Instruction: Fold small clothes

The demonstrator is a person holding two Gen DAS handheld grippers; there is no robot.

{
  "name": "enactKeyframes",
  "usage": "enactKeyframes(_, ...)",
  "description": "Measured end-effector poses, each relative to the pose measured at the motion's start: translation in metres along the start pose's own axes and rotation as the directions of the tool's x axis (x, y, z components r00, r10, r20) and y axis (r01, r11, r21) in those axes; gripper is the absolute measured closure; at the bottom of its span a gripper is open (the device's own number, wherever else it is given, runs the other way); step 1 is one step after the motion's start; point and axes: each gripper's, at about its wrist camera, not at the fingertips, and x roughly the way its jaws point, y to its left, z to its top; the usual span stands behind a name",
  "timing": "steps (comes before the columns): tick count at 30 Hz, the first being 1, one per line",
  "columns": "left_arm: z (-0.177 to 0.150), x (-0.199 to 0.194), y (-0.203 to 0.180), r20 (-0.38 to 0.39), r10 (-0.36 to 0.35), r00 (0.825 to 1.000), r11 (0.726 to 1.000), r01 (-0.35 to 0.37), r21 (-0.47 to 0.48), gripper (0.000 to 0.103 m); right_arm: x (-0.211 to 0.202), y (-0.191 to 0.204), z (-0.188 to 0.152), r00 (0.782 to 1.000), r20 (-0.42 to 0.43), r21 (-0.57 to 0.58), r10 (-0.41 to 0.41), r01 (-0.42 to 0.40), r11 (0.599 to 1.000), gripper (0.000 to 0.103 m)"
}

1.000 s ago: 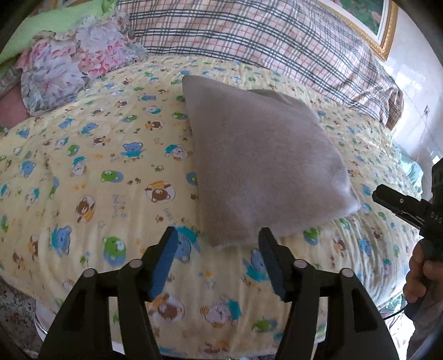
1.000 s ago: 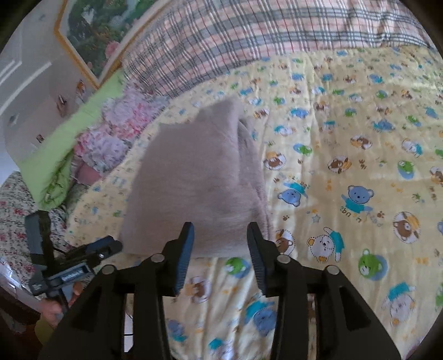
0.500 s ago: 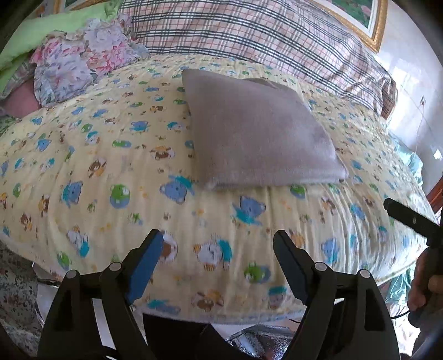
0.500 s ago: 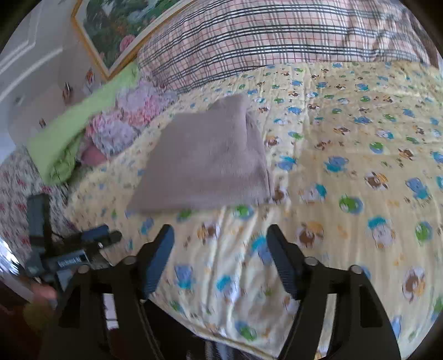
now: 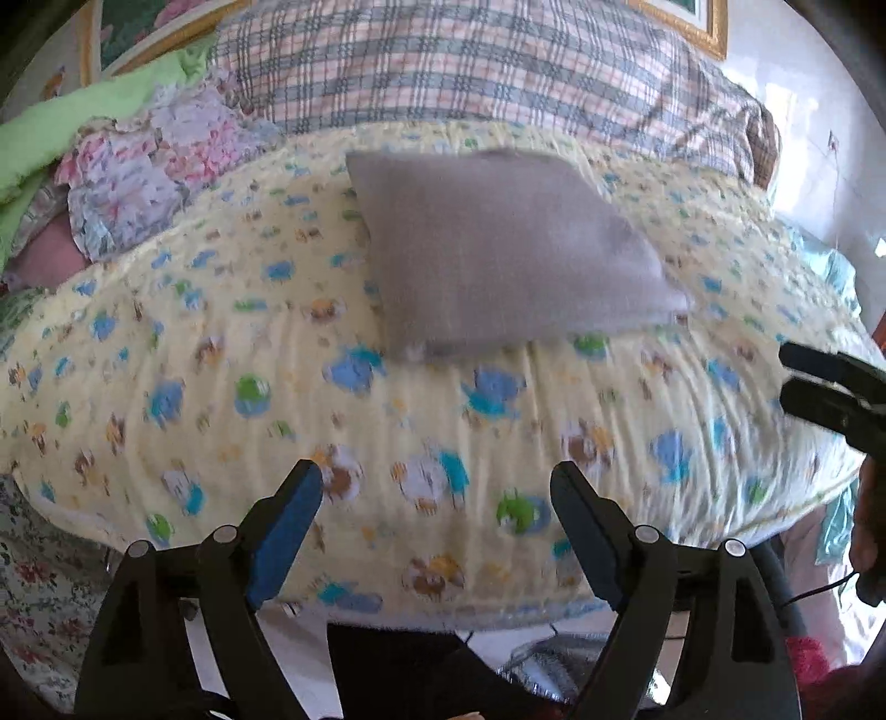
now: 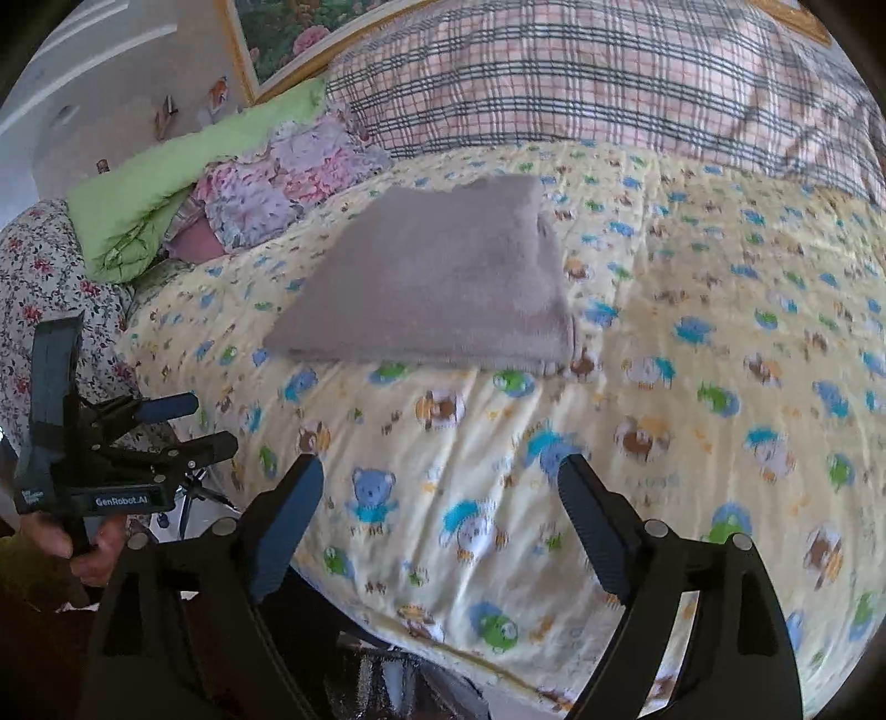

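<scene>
A folded grey garment (image 5: 498, 249) (image 6: 437, 282) lies flat on the yellow bear-print quilt (image 5: 221, 387) (image 6: 692, 387), held by nothing. My left gripper (image 5: 437, 498) hangs over the quilt's near edge, well short of the garment, its jaws opening and nothing between them. My right gripper (image 6: 440, 487) is likewise back from the garment over the quilt's front, jaws opening and empty. The right wrist view shows the left gripper (image 6: 188, 426) at lower left in a person's hand (image 6: 72, 548). The right gripper's fingers (image 5: 830, 387) enter the left wrist view from the right.
A plaid blanket (image 5: 498, 66) (image 6: 637, 83) lies along the back of the bed. A floral cloth pile (image 5: 149, 166) (image 6: 277, 183) and a green cloth (image 6: 166, 188) sit at the back left. A framed picture (image 6: 310, 33) hangs on the wall behind.
Both grippers have let go of the grey garment's near edge, opened wide and drawn back toward the quilt's front edge. The garment stays folded on the bed.
</scene>
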Motion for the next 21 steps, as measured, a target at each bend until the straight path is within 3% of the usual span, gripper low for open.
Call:
enactKeyframes(9, 0.056, -0.015, 0.003, 0.064, 0.021, 0.998, 0.999, -0.023, 0.032, 0.004, -0.009, 0.003, 0.048, 0.999, 0.034, -0.078, 0.027, -0.024, 0.997, 0.006)
enactKeyframes(13, 0.070, -0.011, 0.001, 0.067, 0.050, 0.997, 0.996, -0.055, 0.067, 0.002, -0.001, 0.009, 0.067, 0.997, -0.004, -0.141, 0.073, -0.073, 0.987, 0.002)
enactKeyframes(17, 0.076, 0.005, 0.001, 0.027, 0.074, 0.997, 0.995, -0.076, 0.072, 0.002, 0.012, 0.010, 0.075, 0.995, -0.018, -0.162, 0.095, -0.097, 0.982, 0.002)
enactKeyframes(21, 0.078, 0.023, 0.003, -0.022, 0.105, 0.994, 0.992, -0.103, 0.071, 0.002, 0.030, 0.000, 0.082, 0.993, -0.045, -0.100, 0.105, -0.109, 0.989, 0.002)
